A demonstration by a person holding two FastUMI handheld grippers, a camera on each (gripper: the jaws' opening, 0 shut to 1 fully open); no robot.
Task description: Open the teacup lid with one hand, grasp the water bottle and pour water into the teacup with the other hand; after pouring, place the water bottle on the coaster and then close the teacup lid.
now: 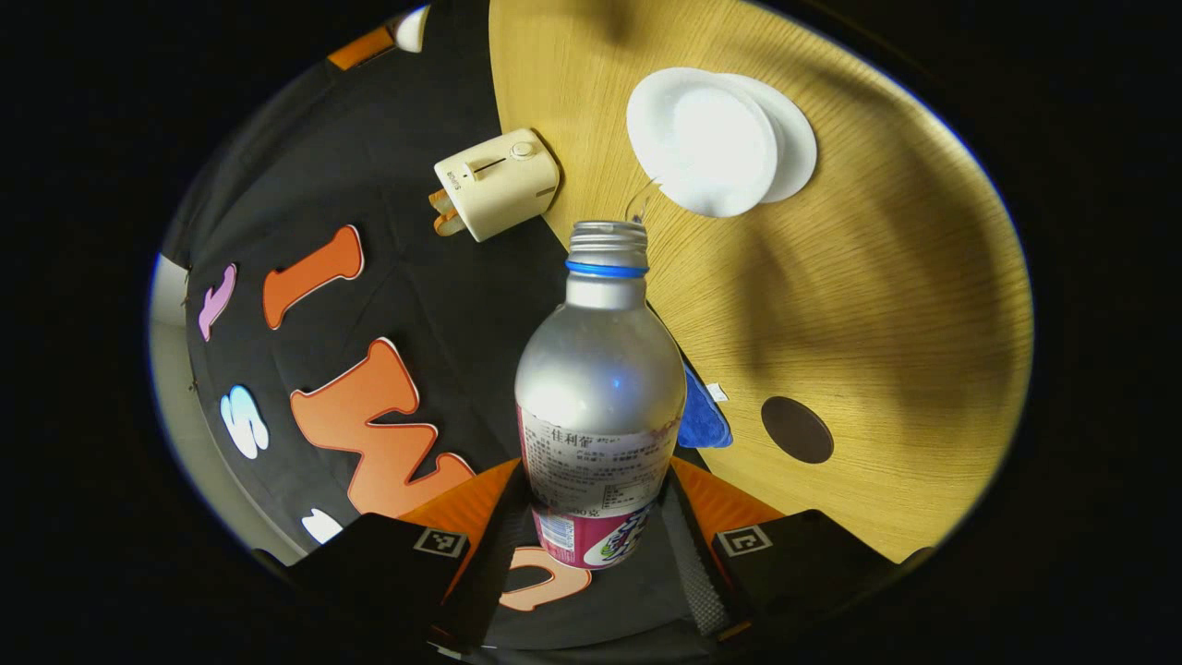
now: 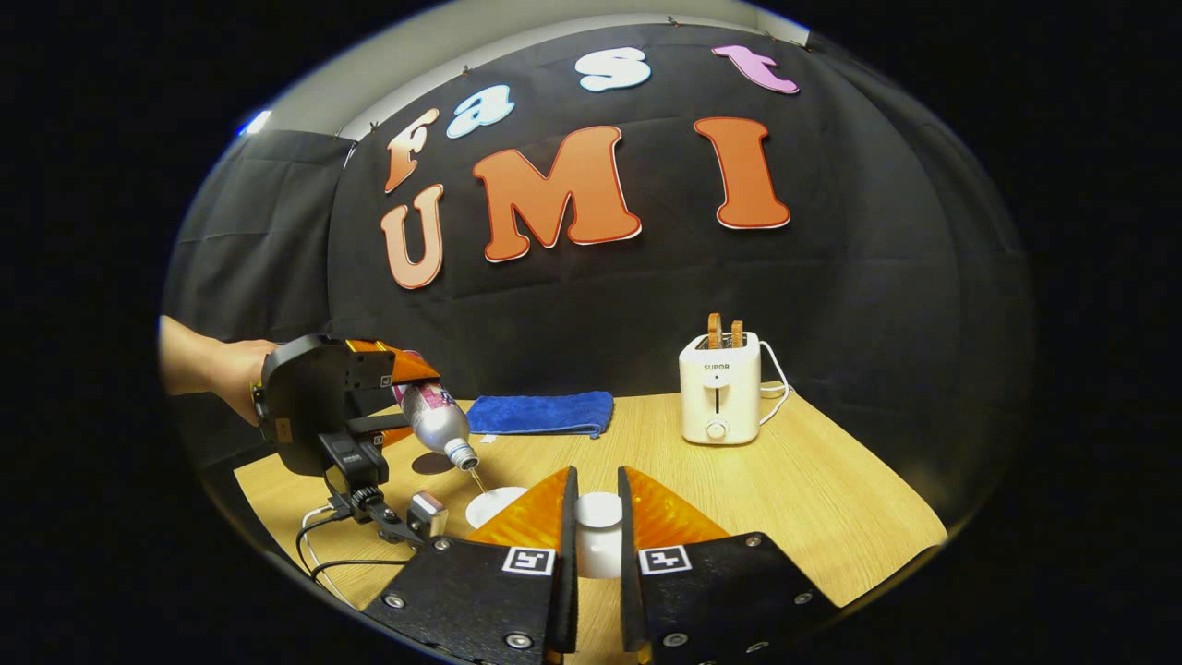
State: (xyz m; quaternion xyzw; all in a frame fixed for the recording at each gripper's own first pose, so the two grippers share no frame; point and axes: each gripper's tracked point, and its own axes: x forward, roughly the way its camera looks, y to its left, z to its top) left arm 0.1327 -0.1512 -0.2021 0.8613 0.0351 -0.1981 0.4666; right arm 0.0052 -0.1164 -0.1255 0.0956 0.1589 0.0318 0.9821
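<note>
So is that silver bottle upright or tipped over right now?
Tipped. In the right gripper view the bottle, held in the left tongs, slants neck-down, a thin stream falling toward the white teacup.

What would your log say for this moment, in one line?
stage: pouring | left hand-held gripper: tilting water bottle over teacup | right hand-held gripper: holding lid | coaster: bare

In the right gripper view, the toaster (image 2: pixel 720 388) stood on the table (image 2: pixel 831 499) at about one o'clock from the teacup lid (image 2: pixel 598 511), which sat between the right gripper (image 2: pixel 596 526) fingers. The cloth (image 2: pixel 540 413) lay at eleven o'clock, against the back edge. The teacup (image 2: pixel 494 506) sat at nine o'clock, beneath the tilted water bottle (image 2: pixel 436 420) in the left gripper (image 2: pixel 388 397). The coaster (image 2: pixel 429 463) lay at ten o'clock, behind the teacup.
</note>
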